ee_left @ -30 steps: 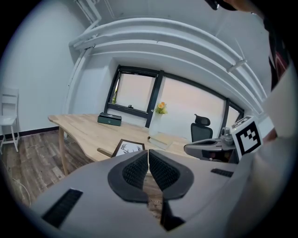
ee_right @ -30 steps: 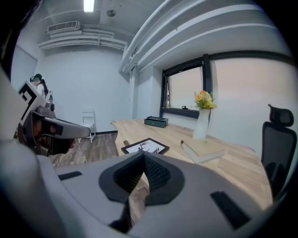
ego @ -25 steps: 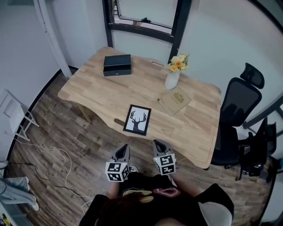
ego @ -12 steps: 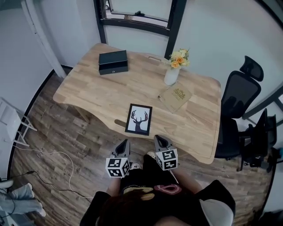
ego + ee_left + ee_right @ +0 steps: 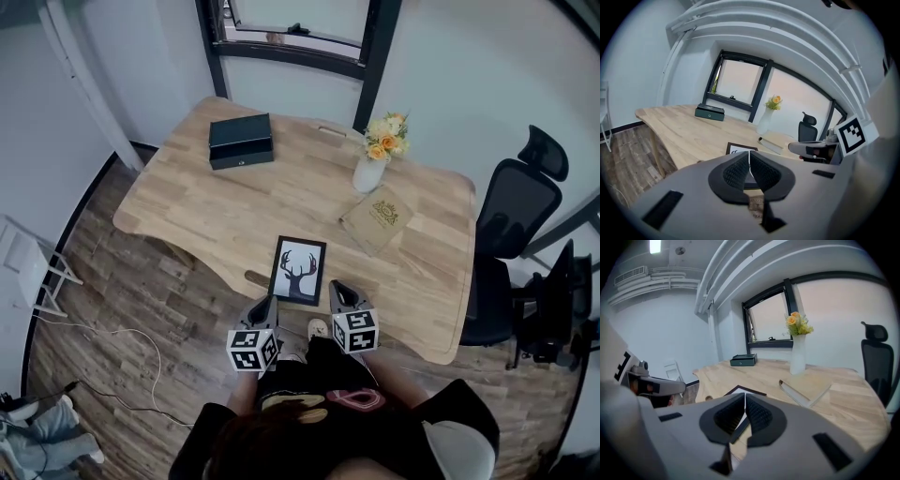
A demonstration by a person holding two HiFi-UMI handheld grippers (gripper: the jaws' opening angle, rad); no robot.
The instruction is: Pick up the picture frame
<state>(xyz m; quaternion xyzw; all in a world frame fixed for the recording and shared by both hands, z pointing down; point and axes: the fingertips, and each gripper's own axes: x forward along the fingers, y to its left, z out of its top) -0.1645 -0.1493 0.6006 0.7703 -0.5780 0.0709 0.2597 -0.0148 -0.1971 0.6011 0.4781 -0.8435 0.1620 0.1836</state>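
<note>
Head view is filled mostly by a counter (image 5: 216,202) of pale jointed wood, smooth, with rounded corners and a wavy near edge; a black mesh-backed office chair (image 5: 514,220) is parked at its right end. The picture frame (image 5: 299,271) is laid flat close to the near edge, about midway along it: a thin dark rectangular moulding round a white sheet printed with a black antlered deer head. Its long axis is run away from the person, tilted slightly to the right, so that a short side is presented to both tools. The left hand-held gripper (image 5: 265,303) is held just short of the near left corner, the right hand-held gripper (image 5: 337,287) just beside the near right corner; the right is judged marginally the nearer. Both are grey moulded shells with ribbed black pads, and in each gripper view the jaws are seen pressed together with nothing between them, the frame lying straight ahead and below. Farther off are set a matt black box (image 5: 241,141), a tan notebook (image 5: 379,218) and a slim white vase (image 5: 369,172) of yellow flowers
</note>
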